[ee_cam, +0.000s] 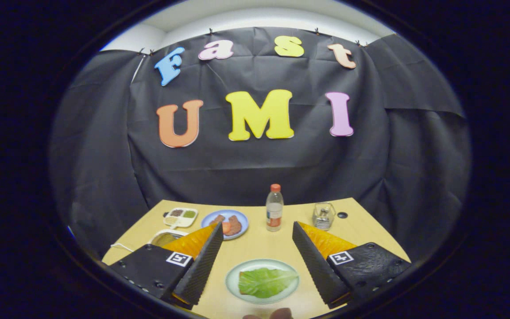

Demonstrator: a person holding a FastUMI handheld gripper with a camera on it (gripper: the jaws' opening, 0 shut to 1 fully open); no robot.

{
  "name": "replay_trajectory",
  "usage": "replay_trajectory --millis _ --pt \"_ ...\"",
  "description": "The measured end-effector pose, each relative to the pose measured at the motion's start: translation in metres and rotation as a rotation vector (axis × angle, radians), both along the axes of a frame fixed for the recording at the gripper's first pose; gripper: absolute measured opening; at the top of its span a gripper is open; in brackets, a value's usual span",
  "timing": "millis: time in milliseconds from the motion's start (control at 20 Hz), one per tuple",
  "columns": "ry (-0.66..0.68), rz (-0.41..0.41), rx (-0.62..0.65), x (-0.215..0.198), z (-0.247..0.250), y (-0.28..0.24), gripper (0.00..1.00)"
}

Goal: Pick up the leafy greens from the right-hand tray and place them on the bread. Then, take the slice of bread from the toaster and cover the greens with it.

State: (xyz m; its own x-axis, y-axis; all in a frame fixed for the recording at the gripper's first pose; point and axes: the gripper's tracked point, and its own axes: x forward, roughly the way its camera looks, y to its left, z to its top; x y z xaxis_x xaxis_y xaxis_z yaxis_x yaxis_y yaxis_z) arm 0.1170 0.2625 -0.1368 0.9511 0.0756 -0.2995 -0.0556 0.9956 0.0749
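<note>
My gripper [257, 230] is open, its two fingers spread wide above the wooden table [259, 246]. Below and between the fingers sits a pale green plate [237, 271]. On it lies a leafy green [266, 282] that covers a slice of bread, whose edge peeks out at the leaf's left side [240, 287]. Nothing is held between the fingers. The toaster [165, 238] is partly hidden behind the left finger; I cannot tell whether bread is in it.
Beyond the fingers stand a bottle with a red cap [274, 208], a blue plate with reddish food [226, 223], a divided white tray of small foods [180, 216] and a small glass jar [323, 215]. A fingertip [277, 314] shows close in front.
</note>
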Motion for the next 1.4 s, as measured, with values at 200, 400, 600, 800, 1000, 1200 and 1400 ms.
replay_trajectory --millis 200,400,600,800,1000,1200,1400 --pt "0.028 0.068 0.052 -0.011 -0.009 0.077 0.96" --pt "0.094 0.127 0.056 -0.014 -0.036 0.151 0.96" --pt "0.151 0.121 0.014 -0.008 -0.071 0.187 0.96" --pt "0.204 0.075 -0.057 0.007 -0.108 0.196 0.96" --pt "0.239 0.066 -0.127 0.024 -0.134 0.199 0.84" --pt "0.271 0.043 -0.152 0.032 -0.145 0.191 0.51" --pt "0.287 0.056 -0.146 0.034 -0.145 0.191 0.16"
